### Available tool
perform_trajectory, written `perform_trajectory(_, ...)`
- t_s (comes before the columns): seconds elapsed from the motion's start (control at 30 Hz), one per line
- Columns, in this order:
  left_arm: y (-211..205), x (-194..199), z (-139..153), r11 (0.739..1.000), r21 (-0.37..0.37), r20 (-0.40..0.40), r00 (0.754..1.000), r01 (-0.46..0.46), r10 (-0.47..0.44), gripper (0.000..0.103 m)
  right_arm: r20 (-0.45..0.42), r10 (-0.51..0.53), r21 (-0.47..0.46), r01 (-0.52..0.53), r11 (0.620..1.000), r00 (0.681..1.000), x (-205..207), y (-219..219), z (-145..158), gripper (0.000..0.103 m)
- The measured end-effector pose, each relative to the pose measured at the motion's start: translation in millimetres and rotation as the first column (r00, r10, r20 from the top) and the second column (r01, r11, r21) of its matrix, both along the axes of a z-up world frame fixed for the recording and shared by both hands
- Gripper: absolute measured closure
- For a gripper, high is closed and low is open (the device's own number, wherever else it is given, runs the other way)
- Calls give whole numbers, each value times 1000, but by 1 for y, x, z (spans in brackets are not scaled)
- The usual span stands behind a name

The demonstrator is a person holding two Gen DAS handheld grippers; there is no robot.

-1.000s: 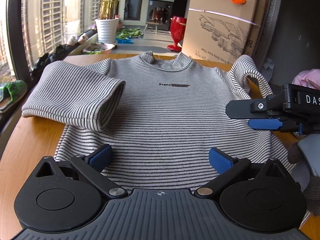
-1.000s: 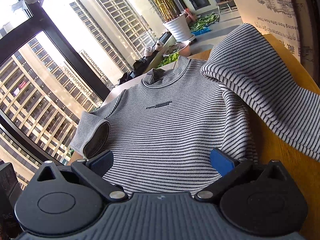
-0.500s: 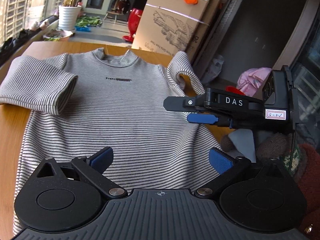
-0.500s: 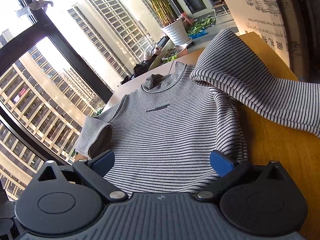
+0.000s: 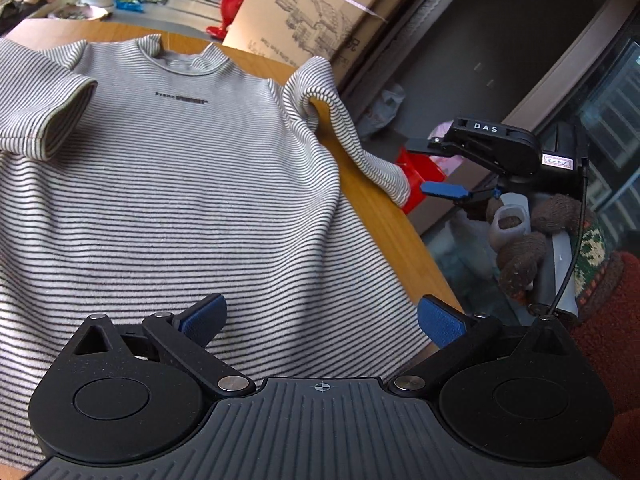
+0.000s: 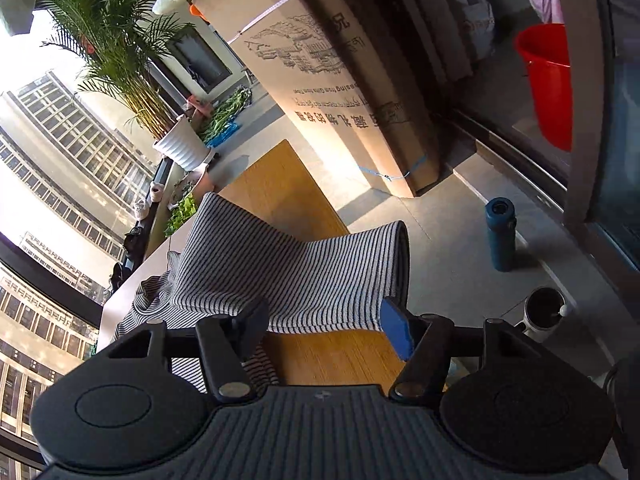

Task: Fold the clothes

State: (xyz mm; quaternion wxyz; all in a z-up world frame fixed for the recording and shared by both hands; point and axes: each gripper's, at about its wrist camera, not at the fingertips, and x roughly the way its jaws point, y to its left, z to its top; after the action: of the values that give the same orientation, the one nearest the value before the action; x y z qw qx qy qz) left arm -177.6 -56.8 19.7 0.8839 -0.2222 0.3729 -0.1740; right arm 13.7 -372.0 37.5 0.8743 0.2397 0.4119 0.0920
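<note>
A grey striped long-sleeved shirt (image 5: 192, 184) lies face up on the wooden table (image 5: 384, 220). Its left sleeve (image 5: 44, 120) is folded over the chest. Its right sleeve (image 5: 360, 152) drapes over the table's right edge; it also shows in the right wrist view (image 6: 312, 268). My left gripper (image 5: 320, 318) is open and empty above the shirt's hem. My right gripper (image 6: 326, 324) is open, just short of the right sleeve's cuff end, with the sleeve ahead of its jaws. It shows in the left wrist view (image 5: 428, 168) off the table's right edge.
A large cardboard box (image 5: 312, 20) stands behind the table. On the floor to the right are a red bucket (image 6: 548, 80), a blue bottle (image 6: 500, 236) and a white cup (image 6: 544, 312). A potted palm (image 6: 176, 144) stands by the window.
My right gripper has swung right, off the shirt's body to the hanging right sleeve at the table edge. My left gripper has turned right and stays open over the hem.
</note>
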Motion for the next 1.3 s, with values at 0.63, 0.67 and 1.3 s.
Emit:
perform_trajectory(0.63, 2, -20, 17, 1000, -24, 124, 992, 19, -16, 0, -15, -126, -143, 122, 982, 992, -1, -8, -18, 40)
perform_trajectory(0.67, 2, -20, 17, 1000, -23, 123, 992, 19, -16, 0, -17, -131, -137, 128, 982, 991, -2, -10, -19, 40)
perform_trajectory(1.3, 6, -7, 6, 1000, -17, 63, 998, -3, 4, 0, -8, -162, 5, 162, 987, 987, -8, -28, -26, 35)
